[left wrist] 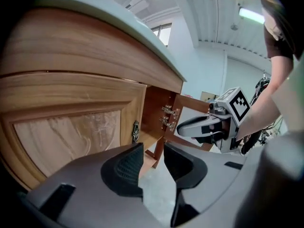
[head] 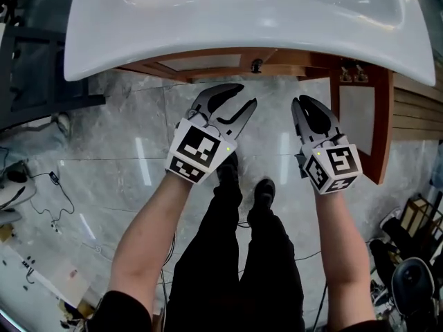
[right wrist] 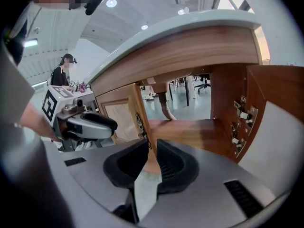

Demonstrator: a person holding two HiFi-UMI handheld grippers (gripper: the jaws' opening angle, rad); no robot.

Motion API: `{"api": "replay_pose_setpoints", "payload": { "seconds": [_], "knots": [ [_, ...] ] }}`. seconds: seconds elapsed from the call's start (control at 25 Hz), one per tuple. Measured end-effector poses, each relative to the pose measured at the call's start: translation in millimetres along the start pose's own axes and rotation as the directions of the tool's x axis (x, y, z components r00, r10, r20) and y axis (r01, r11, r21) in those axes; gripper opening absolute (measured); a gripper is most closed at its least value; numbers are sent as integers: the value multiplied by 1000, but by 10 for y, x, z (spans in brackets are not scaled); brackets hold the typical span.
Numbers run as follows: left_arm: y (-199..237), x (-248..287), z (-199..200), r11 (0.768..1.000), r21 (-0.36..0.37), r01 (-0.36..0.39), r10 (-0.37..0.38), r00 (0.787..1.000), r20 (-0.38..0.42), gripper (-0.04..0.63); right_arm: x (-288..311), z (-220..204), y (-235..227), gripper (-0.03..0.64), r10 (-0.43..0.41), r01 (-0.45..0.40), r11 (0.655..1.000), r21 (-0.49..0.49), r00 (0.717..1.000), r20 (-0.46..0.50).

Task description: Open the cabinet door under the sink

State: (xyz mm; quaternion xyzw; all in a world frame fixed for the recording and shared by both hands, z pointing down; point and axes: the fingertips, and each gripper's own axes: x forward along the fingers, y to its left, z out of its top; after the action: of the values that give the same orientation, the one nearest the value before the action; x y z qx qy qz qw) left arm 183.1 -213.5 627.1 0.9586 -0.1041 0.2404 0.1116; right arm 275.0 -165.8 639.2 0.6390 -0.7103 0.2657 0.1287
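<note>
**A:** How far along is the job?

**B:** Half done, I'd say. Under the sink [head: 228, 19], the cabinet's right-hand door [head: 360, 113] stands swung out towards the person, with its hinges [left wrist: 168, 118] showing and the inside open. The left-hand door [left wrist: 66, 137] is shut, flush with the cabinet front.

**A:** And the tools?

**B:** Both are in the air over the floor [head: 138, 151], short of the cabinet and touching nothing. The left hand-held gripper [head: 248, 94] has its jaws well apart and empty, and it points at the seam where the two doors meet. The right hand-held gripper [head: 302, 102] is nearly closed, with only a narrow gap and nothing in it. It hangs in front of the opening, near the inner edge of the open door.

**A:** So what's next?

**B:** If the shut door also counts, the left one looks best placed. The dark handle [left wrist: 136, 132] sits on that door's inner edge, just above the left jaws in the left gripper view. The gripper would have to go forward, straddle the handle, close on it, and pull in an arc about the hinges at the cabinet's left edge. Pulling straight back would likely slip off so small a handle.
</note>
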Motion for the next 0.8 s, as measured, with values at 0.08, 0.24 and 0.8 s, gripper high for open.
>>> {"api": "replay_pose_setpoints", "payload": {
  "seconds": [0.08,0.24,0.8],
  "knots": [
    [63,60,-51,1000,-5,-8,8,1000,-16,141,68,21,-12,71,3,-3,1000,5,1000,3],
    [127,253,-116,998,-24,-55,54,998,-40,142,183,-22,-65,71,34,-34,999,-2,999,-3],
    [281,704,-142,932,-112,-346,344,938,-36,142,101,-144,-277,69,147,-148,988,-36,989,-11]
  ]
}}
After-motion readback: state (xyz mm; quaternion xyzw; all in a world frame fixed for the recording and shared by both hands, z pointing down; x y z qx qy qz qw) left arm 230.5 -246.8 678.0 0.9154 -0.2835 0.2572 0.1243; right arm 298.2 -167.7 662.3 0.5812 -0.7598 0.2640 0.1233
